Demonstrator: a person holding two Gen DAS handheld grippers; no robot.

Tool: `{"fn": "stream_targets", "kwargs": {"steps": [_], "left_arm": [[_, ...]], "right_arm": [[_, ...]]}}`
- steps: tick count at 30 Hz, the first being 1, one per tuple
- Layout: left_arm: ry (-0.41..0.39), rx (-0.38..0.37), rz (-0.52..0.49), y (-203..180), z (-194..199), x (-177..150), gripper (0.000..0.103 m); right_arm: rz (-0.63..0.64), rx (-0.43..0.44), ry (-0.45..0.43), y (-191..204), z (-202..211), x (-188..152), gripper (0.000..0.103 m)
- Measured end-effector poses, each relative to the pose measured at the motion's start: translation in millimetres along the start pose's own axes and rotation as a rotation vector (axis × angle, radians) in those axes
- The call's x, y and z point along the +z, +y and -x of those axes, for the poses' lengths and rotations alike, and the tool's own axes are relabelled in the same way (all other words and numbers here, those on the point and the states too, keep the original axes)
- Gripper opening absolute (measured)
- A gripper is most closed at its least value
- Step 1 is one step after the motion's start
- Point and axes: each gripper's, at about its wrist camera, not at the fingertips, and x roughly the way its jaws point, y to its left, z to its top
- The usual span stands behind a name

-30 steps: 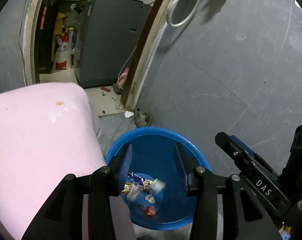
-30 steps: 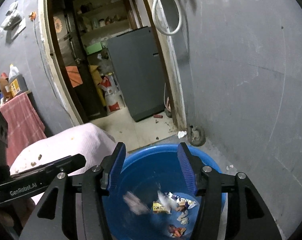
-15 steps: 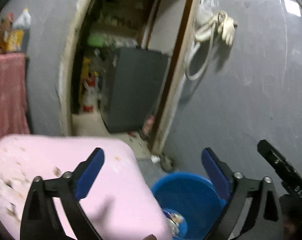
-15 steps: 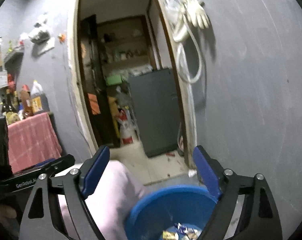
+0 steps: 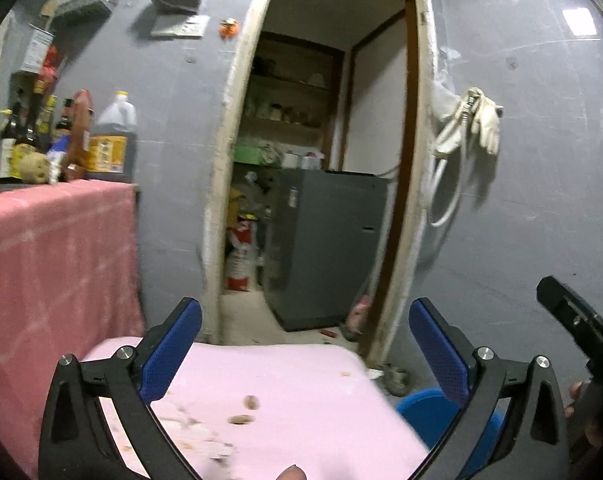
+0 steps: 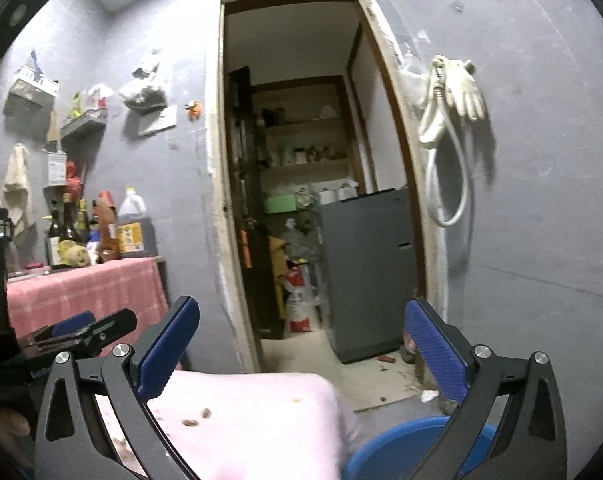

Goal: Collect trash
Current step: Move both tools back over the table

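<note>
My left gripper (image 5: 305, 348) is open and empty, held above a pink cloth-covered surface (image 5: 293, 392). Small brown scraps (image 5: 241, 418) lie on the cloth. The blue bin (image 5: 421, 410) shows only as a rim at the lower right. My right gripper (image 6: 301, 350) is open and empty too, above the same pink surface (image 6: 261, 412) with brown scraps (image 6: 189, 423). The blue bin (image 6: 397, 448) sits low right in the right wrist view. The bin's inside is hidden in both views.
A doorway (image 5: 325, 184) opens ahead with a grey fridge (image 5: 325, 248) inside. A pink-clothed counter (image 5: 53, 248) with bottles (image 5: 109, 140) stands at the left. White gloves and a hose (image 5: 469, 128) hang on the grey wall at the right.
Both grippers have opened wide and tilted up and away from the blue bin. The bin and its wrappers have dropped to the lower edge; the pink surface now lies under both grippers.
</note>
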Motion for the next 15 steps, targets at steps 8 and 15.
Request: {"fn": "stream_targets", "kwargs": {"steps": [8, 15], "left_arm": [[0.039, 0.087, 0.021, 58, -3, -23, 0.102], [0.132, 0.114, 0.046, 95, -18, -54, 0.102]], "right_arm": [[0.024, 0.073, 0.003, 45, -25, -20, 0.103], [0.05, 0.144, 0.077, 67, -58, -46, 0.103]]}}
